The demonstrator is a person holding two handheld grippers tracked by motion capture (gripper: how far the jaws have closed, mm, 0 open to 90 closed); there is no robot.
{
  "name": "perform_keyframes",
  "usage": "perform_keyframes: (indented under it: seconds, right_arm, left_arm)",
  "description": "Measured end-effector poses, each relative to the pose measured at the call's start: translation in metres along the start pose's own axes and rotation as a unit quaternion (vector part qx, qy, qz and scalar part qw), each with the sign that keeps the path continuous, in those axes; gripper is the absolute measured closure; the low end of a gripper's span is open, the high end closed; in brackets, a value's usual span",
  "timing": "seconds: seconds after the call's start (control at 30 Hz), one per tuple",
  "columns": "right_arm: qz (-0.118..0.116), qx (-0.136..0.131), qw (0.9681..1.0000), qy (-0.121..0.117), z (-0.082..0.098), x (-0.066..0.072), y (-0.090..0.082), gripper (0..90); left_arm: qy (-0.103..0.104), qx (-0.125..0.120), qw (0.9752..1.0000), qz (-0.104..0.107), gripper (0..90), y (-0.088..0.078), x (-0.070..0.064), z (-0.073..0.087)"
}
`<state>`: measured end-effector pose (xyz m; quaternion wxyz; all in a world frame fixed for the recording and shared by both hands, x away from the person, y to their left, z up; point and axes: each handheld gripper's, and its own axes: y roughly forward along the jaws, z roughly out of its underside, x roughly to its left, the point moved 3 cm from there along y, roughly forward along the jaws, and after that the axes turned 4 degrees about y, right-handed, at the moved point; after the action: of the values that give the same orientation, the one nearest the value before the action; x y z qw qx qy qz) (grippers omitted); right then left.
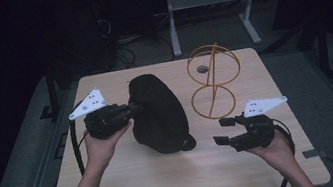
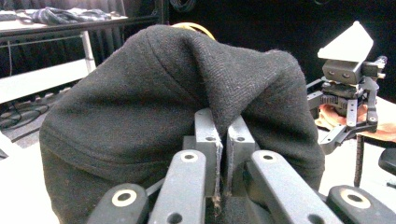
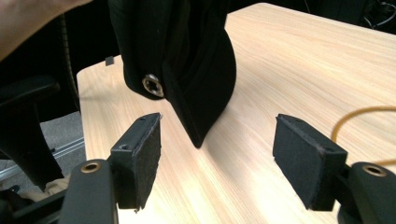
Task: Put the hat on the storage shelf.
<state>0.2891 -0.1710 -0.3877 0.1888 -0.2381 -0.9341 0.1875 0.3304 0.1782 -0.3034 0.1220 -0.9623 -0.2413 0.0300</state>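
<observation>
so, from the high view: a black wool cap with a short brim (image 1: 157, 112) sits mid-table on the light wooden table (image 1: 169, 184), and the left gripper (image 1: 132, 110) is clamped onto its left edge, held in the person's left hand (image 1: 102, 145). just right of the cap stands a yellow wire frame of two hoops on a stick (image 1: 213, 81), apart from the fabric. the right gripper (image 1: 224, 130) hovers near the table's right side, jaws spread, nothing between them, pointing toward the cap's brim.

over to the left gripper view: the cap (image 2: 154, 107) bulges up right in front, and the two jaws are pressed together with a fold of the dark cloth pinched between them. a sliver of the yellow frame (image 2: 194, 28) peeks over the top. the right gripper (image 2: 357, 128) shows farther off at right.

now the right gripper view: both padded jaws stand wide apart, and the cap's brim (image 3: 201, 93) hangs just beyond them, its tip down near the tabletop (image 3: 289, 65). a metal snap shows on the fabric. a curve of yellow wire (image 3: 355, 114) lies at right.
</observation>
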Motion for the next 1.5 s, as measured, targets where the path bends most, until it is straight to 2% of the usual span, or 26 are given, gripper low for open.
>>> perform_keyframes:
  seconds: [0.47, 0.77, 1.17, 1.5]
  right_arm:
    - [0.041, 0.014, 0.9988, 0.025, 0.035, -0.019, -0.018, 32.0]
    - [0.056, 0.024, 0.9977, 0.027, 0.043, -0.028, -0.020, 32.1]
    - [0.073, 0.004, 0.9962, 0.046, 0.049, -0.042, -0.034, 32.0]
    - [0.096, -0.008, 0.9936, 0.058, 0.054, -0.055, -0.046, 32.0]
  left_arm:
    - [-0.003, 0.015, 0.9999, 0.007, 86.8, 0.007, 0.007, -0.013]
    - [0.001, 0.019, 0.9998, 0.010, 86.8, 0.017, 0.012, -0.029]
    - [0.009, 0.010, 0.9997, 0.019, 86.8, 0.039, 0.021, -0.065]
    - [0.012, 0.007, 0.9994, 0.031, 86.8, 0.076, 0.033, -0.103]
